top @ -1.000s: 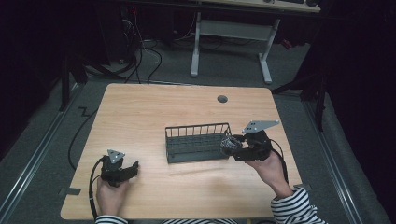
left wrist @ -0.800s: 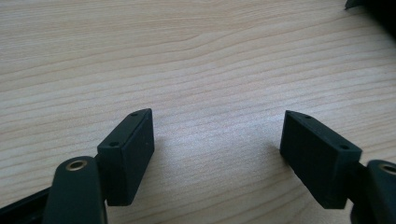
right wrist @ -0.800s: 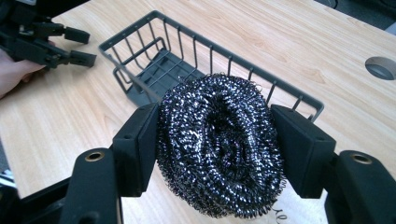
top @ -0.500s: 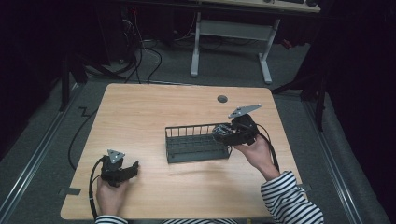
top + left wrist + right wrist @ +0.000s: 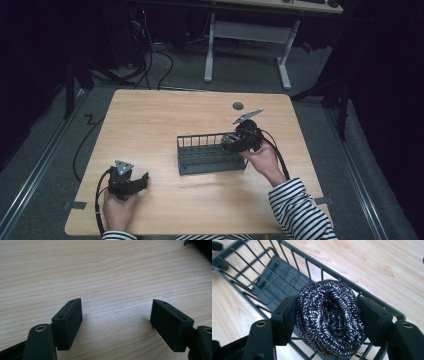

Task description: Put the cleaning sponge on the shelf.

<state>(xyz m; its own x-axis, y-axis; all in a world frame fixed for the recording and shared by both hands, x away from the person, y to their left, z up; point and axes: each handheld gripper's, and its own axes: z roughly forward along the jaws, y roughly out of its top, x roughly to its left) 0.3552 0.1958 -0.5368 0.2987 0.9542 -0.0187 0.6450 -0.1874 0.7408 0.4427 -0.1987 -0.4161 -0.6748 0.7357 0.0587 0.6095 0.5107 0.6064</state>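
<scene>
- Lower left of the high view: the left gripper [image 5: 142,181] rests on the wooden table [image 5: 150,120] in the person's left hand [image 5: 117,207]. In the left gripper view its jaws stand wide apart, released, with bare wood between them.
- Centre of the high view: the dark wire basket [image 5: 200,155] stands on the table.
- Right of centre: the right gripper [image 5: 227,143] hangs over the basket's right end. In the right gripper view its jaws are clenched on a steel wool scourer [image 5: 329,315], held just above the basket's rim.
</scene>
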